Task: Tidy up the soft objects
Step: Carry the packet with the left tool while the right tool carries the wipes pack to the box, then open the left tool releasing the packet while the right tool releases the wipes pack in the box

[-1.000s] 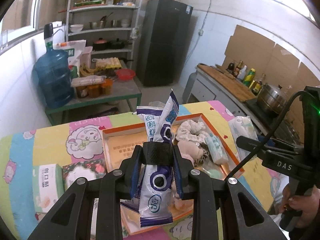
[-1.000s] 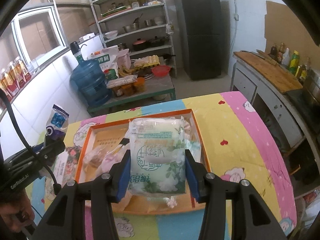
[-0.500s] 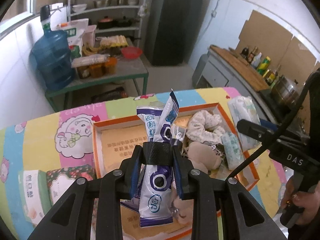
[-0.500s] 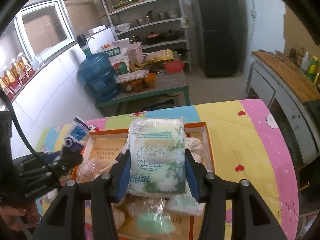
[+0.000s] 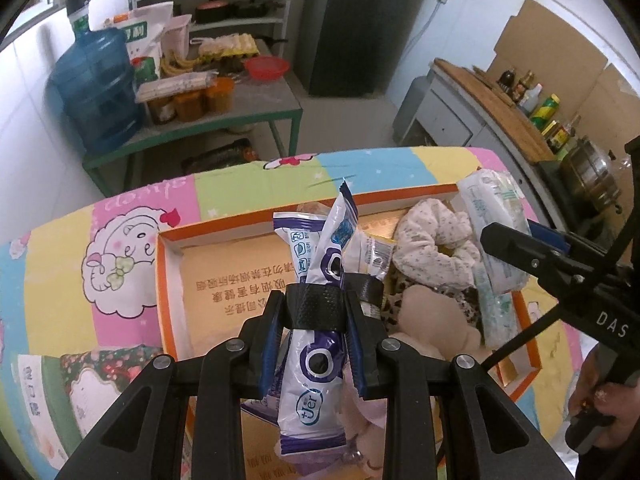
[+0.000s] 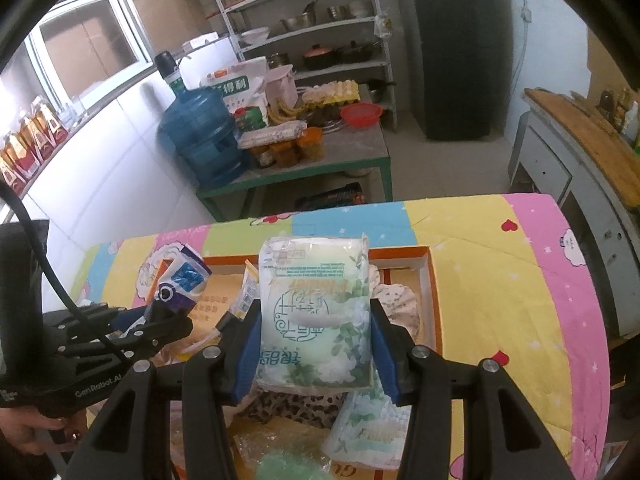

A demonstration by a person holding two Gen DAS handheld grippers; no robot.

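Both grippers hold soft packets over the orange-rimmed box (image 5: 256, 222) on the cartoon-print tablecloth (image 6: 500, 280).

The left gripper (image 5: 316, 316) is clenched on a purple-and-white sachet (image 5: 310, 376), held upright above the box's near left part. The right gripper (image 6: 314, 344) grips a green-and-white tissue pack (image 6: 316, 312) over the box's right half, where a floral scrunchie (image 5: 434, 248), a leopard-print item (image 6: 296, 404) and another tissue pack (image 6: 366, 432) lie inside. Two small boxes (image 5: 60, 392) sit on the cloth just left of it.
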